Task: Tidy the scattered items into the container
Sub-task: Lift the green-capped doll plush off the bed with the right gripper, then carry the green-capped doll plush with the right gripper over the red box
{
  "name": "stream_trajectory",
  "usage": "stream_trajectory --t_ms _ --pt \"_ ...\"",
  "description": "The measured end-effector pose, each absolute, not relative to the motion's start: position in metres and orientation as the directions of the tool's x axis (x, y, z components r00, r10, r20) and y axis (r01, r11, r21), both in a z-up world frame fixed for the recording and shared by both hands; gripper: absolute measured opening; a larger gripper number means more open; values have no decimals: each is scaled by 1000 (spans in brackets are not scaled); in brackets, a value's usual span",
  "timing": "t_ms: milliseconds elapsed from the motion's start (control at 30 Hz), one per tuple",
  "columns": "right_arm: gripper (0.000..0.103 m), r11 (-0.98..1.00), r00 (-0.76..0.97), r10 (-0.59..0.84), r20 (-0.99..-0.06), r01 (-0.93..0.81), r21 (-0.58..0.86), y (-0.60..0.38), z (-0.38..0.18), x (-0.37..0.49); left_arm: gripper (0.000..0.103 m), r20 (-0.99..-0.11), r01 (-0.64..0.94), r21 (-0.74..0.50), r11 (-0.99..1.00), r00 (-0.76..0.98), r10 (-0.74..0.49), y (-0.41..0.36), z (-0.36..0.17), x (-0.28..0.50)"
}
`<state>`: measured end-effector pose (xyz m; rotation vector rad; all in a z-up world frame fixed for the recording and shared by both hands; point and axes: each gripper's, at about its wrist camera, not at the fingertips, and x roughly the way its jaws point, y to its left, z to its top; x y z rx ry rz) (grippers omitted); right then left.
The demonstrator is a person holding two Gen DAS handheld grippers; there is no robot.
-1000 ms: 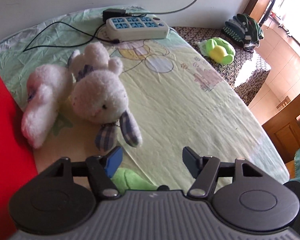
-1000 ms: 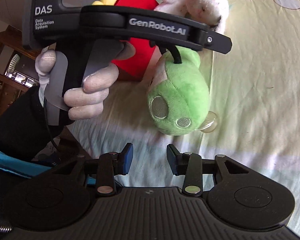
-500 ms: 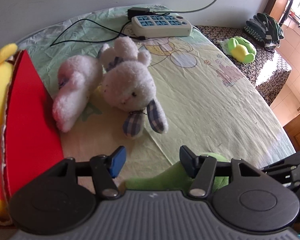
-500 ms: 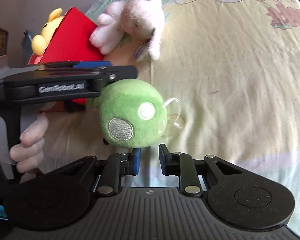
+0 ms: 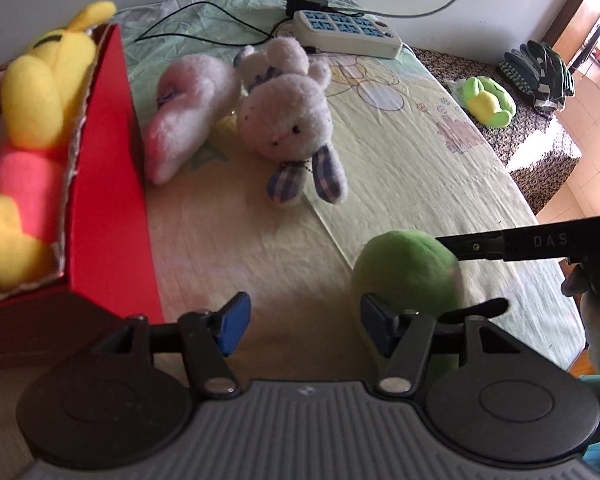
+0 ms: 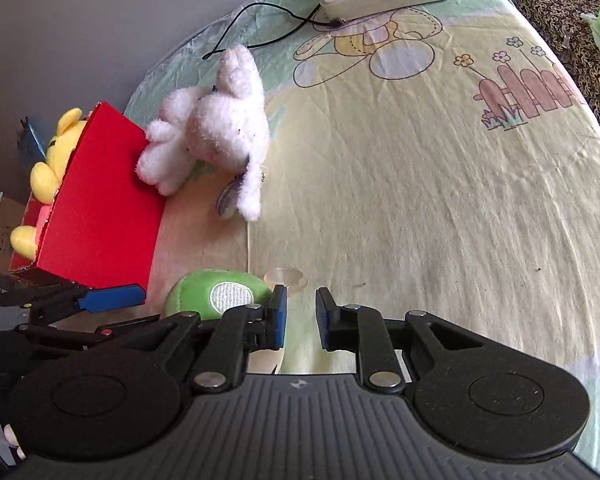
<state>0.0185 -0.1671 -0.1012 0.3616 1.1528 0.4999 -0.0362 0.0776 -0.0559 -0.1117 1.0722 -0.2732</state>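
My right gripper (image 6: 302, 308) has just closed its jaws to a slit, nothing visible between them. My left gripper (image 5: 304, 316) gapes empty. The green plush (image 5: 408, 272) sits between them, near the red box (image 5: 112, 184). It looks light and squashy, so I'd pinch its round body.

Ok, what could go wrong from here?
1. The right gripper has just been closing, yet nothing shows between its jaws. The green plush sits beside it, so the grasp may have missed.
2. The left gripper hangs open near the red box wall and could bump it.
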Motion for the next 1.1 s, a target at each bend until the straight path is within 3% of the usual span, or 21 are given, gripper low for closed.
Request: stream_trajectory --t_ms 133,333,600,767,1000,1100 --pt "25 773 273 633 -724 -162 614 -176 -97 13 73 -803 188 -305 934 476 -358 82 -39 -49" --pt "27 721 229 691 -686 -153 675 -163 -104 2 73 -802 238 -310 921 454 -387 69 -40 -58" --pt "46 668 221 737 -639 -95 738 -154 -118 5 69 -827 140 -378 915 394 -401 78 -71 -49" --pt "48 624 212 772 -599 -71 778 -149 -126 8 70 -824 97 -397 913 399 -401 86 -78 -47" --pt "62 595 201 791 -577 -39 802 -138 -138 13 71 -823 63 -398 915 417 -387 91 -84 -48" --pt "57 577 191 805 -562 -30 816 -131 -142 15 73 -828 67 -376 924 422 -368 90 -88 -49"
